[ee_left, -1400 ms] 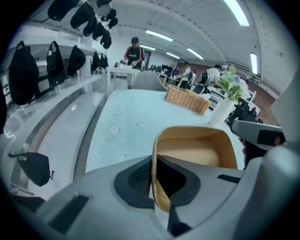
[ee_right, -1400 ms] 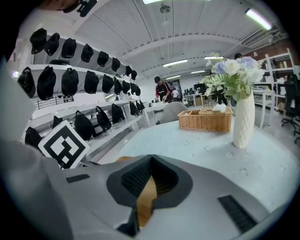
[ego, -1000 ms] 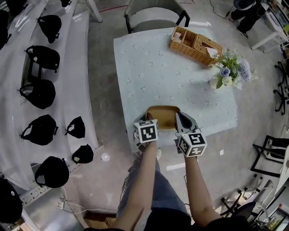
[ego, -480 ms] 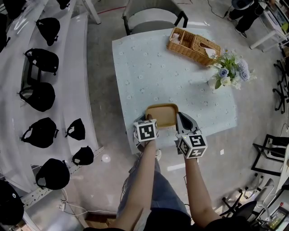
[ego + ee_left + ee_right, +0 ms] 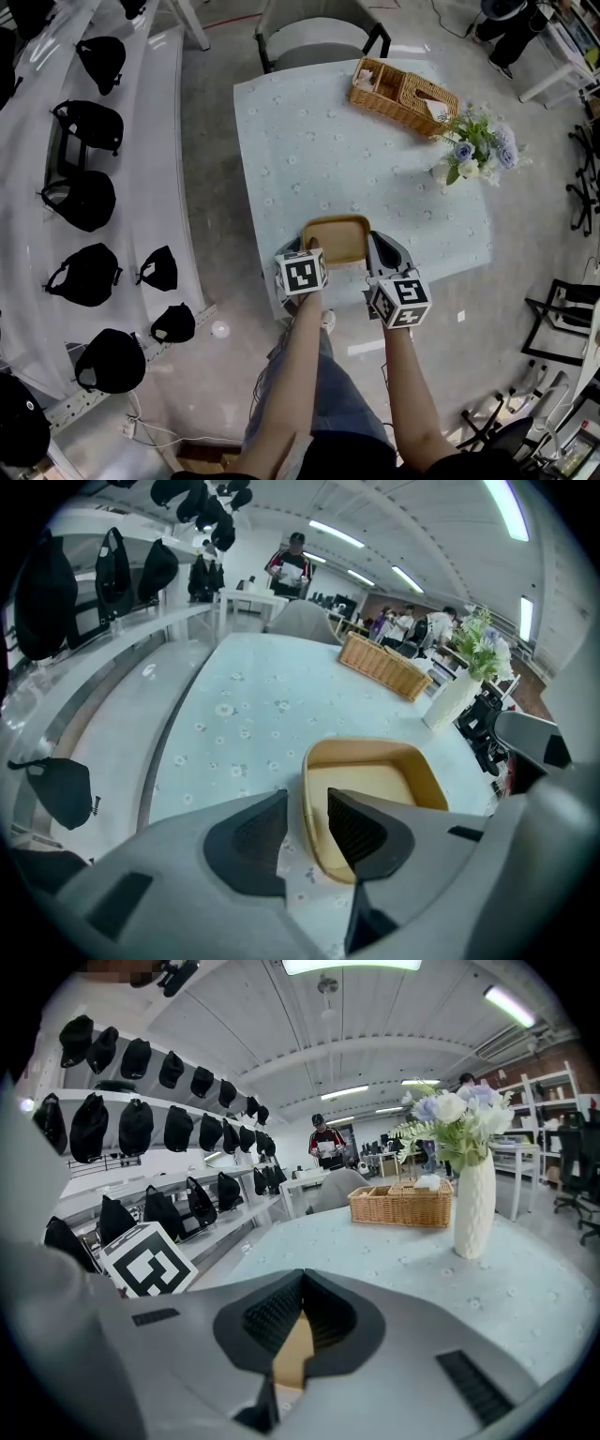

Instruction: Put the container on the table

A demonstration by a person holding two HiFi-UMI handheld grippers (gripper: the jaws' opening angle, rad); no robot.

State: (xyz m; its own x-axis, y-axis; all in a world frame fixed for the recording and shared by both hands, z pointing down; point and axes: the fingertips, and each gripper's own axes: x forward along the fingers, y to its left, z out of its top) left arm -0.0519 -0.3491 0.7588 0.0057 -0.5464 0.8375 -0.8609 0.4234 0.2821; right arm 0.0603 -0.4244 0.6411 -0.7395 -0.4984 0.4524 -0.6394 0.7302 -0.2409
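The tan, shallow container (image 5: pixel 336 239) rests on the pale blue table (image 5: pixel 309 141) near its front edge. My left gripper (image 5: pixel 307 247) is at the container's left rim. In the left gripper view the container (image 5: pixel 375 789) lies just ahead. The left gripper (image 5: pixel 306 797) has just been opening its jaws. The rim runs through the gap between them and the pads stand clear of it. My right gripper (image 5: pixel 372 246) is at the right rim. In the right gripper view my right gripper (image 5: pixel 300 1283) is shut on a tan edge of the container (image 5: pixel 292 1358).
A wicker basket (image 5: pixel 405 92) and a white vase of flowers (image 5: pixel 473 145) stand at the table's far right. A grey chair (image 5: pixel 319 33) is behind the table. White shelves with several black caps (image 5: pixel 84 187) run along the left.
In the head view the left gripper's cube has shifted very slightly. The container and the right gripper stay where they were.
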